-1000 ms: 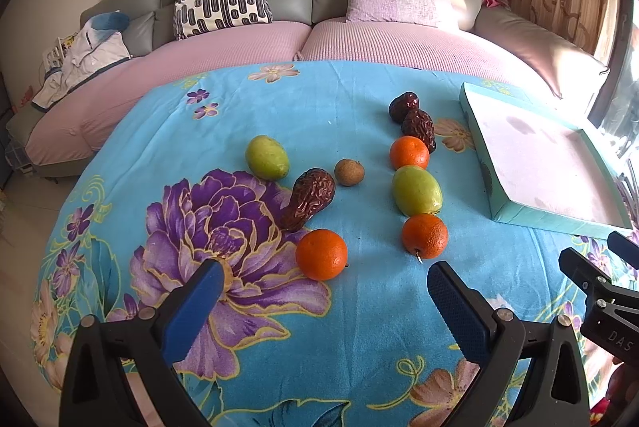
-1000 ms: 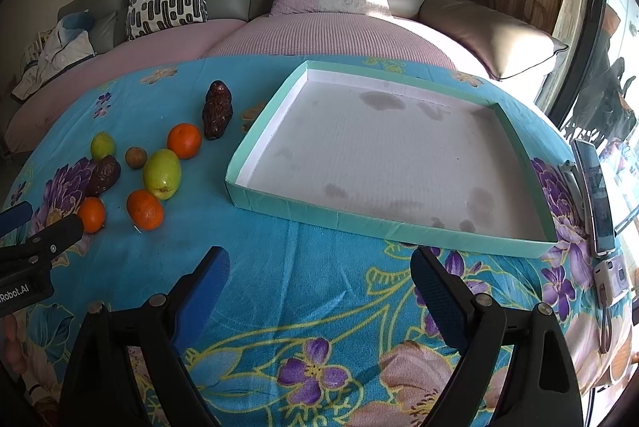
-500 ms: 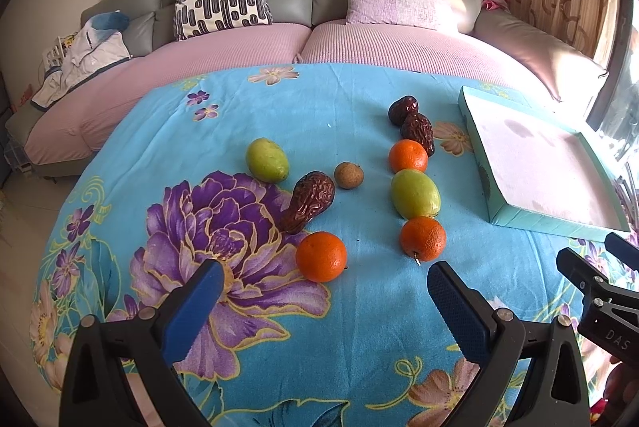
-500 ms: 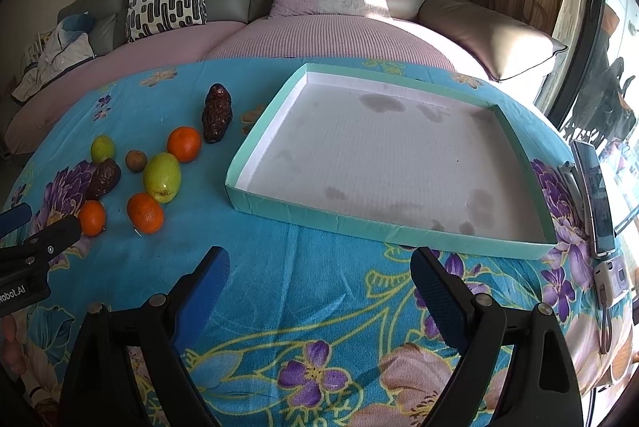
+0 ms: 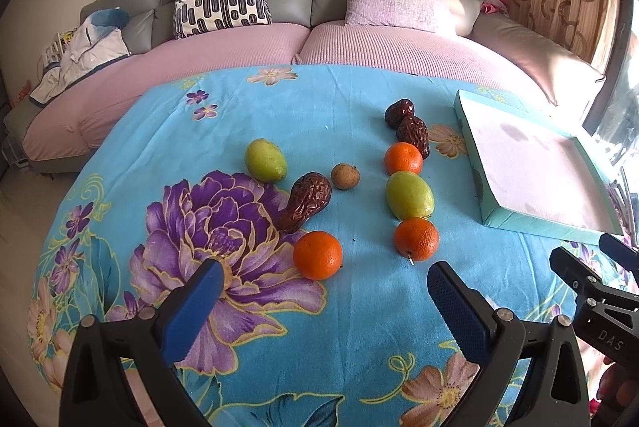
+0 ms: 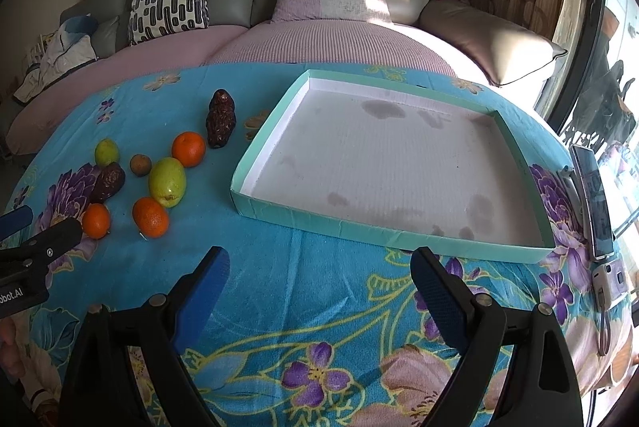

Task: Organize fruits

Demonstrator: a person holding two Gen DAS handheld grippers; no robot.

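1. Fruits lie loose on the blue floral cloth (image 5: 359,99), none yet in the teal-rimmed tray (image 6: 279,217), whose white floor is bare apart from stains.

2. We hold the left gripper (image 5: 323,291) low over the near edge of the cloth, its blue pads spread wide with nothing between them.

3. We hold the right gripper (image 6: 319,277) likewise splayed wide and empty, aimed at the tray's near wall.

4. Straight ahead of the left gripper and nearest to it sits one orange (image 5: 318,255), just beyond the pads and roughly centred in the gap.

5. A second orange (image 5: 416,238) lies ahead and to the right, at the near end of a row running away from us: green fruit (image 5: 409,195), a third orange (image 5: 403,158), then two dark dates (image 5: 413,135) end to end.

6. To the left sit another date (image 5: 305,201), its long axis slanting from near-left to far-right, a small brown longan (image 5: 345,176) and a smaller green fruit (image 5: 265,160).

7. We judge the left hand to be the nearer tool for every fruit; from the right wrist view the whole cluster lies well off to the left, while the tray lies directly ahead.

8. A round orange needs no alignment, so we expect a plain forward reach; the slanted date would call for turning the pads across its narrow width.
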